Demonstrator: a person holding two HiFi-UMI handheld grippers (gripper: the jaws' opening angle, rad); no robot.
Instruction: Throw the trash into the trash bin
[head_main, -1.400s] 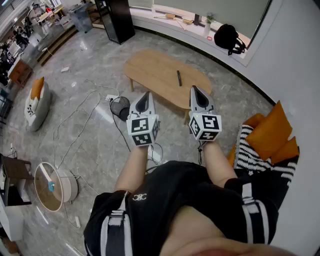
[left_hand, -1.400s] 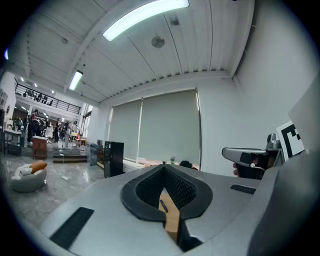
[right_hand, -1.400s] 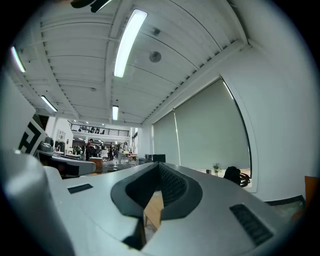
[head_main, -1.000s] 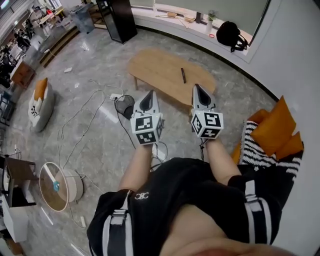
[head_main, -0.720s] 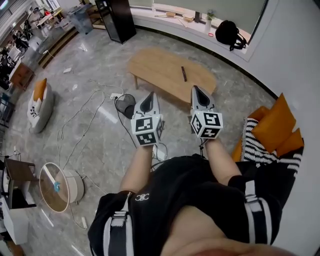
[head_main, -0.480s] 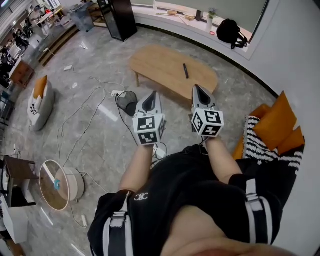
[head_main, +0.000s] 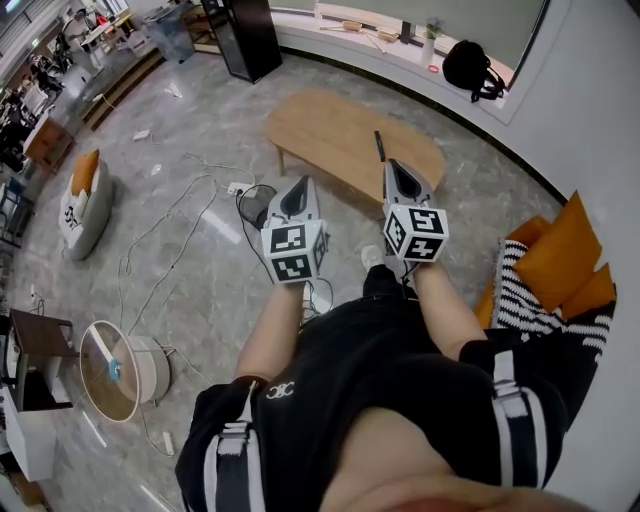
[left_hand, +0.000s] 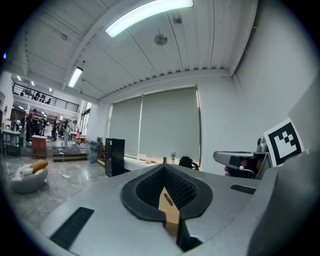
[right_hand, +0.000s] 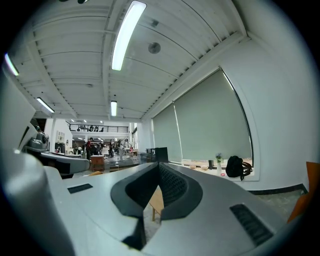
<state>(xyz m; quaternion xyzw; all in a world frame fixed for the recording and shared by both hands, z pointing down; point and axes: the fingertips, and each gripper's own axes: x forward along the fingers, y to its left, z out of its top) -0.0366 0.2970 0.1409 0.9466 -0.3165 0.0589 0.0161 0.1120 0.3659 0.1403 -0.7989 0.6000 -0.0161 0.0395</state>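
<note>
One grey stone floor (head_main: 190, 280) is seen across most of the head view, with white cables (head_main: 150, 240) trailed over it. An oval wooden table (head_main: 320, 125) is stood on this floor, ahead of the person. Orange cushions (head_main: 560, 250) are stacked at the right edge beside a striped cloth (head_main: 520, 300). A round side table (head_main: 105, 372) is placed at the lower left.

The trash bin (head_main: 252, 208), a black mesh basket, is set on the floor near the table's left end. In the head view it is found just left of the left gripper (head_main: 299, 187) and is partly covered by that gripper's body. The bin is located lower, on the floor, apart from the gripper.

The left gripper is held out in front of the person and is pointed toward the table. In the left gripper view its jaws are seen brought together at the tips, with nothing clamped. A strip of the table is visible through the slot below the tips.

The right gripper (head_main: 392, 167) is held beside the left one, apart from it. In the right gripper view its jaws are likewise closed on nothing.

A slim dark object (head_main: 379, 145) is laid on the tabletop. In the head view it is found just beyond the right gripper's tip and well to the right of the bin.
</note>
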